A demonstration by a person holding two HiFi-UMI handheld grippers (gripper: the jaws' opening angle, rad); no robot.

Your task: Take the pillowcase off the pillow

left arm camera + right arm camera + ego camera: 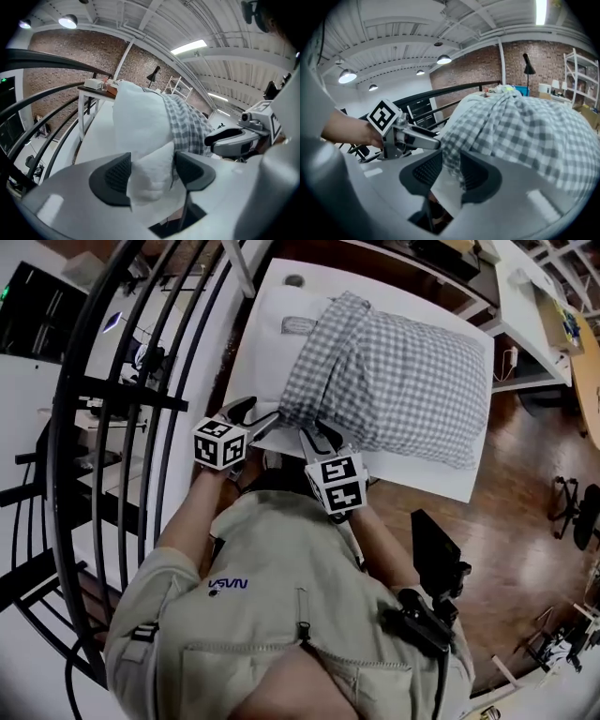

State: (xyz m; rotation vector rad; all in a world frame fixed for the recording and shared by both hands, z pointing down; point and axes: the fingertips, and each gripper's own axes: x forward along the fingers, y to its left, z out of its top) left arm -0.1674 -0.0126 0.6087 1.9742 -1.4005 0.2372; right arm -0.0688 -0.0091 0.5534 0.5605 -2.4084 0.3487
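Note:
A pillow in a grey-and-white checked pillowcase (403,381) lies on a white table (431,479). The bare white pillow (272,352) sticks out of the case at its left end. My left gripper (262,415) is at that end. In the left gripper view its jaws (152,173) stand wide apart with the wrinkled white pillow corner (140,122) filling the gap. The checked pillowcase (187,126) begins just to the right. My right gripper (319,434) is at the case's near edge. In its own view the right gripper (451,171) has the hem of the pillowcase (525,136) pinched between its pads.
A black curved metal railing (112,381) runs along the left of the table. Wooden floor (525,521) lies to the right, with a black device (436,559) by the person's hip. A desk (562,324) stands at the far right.

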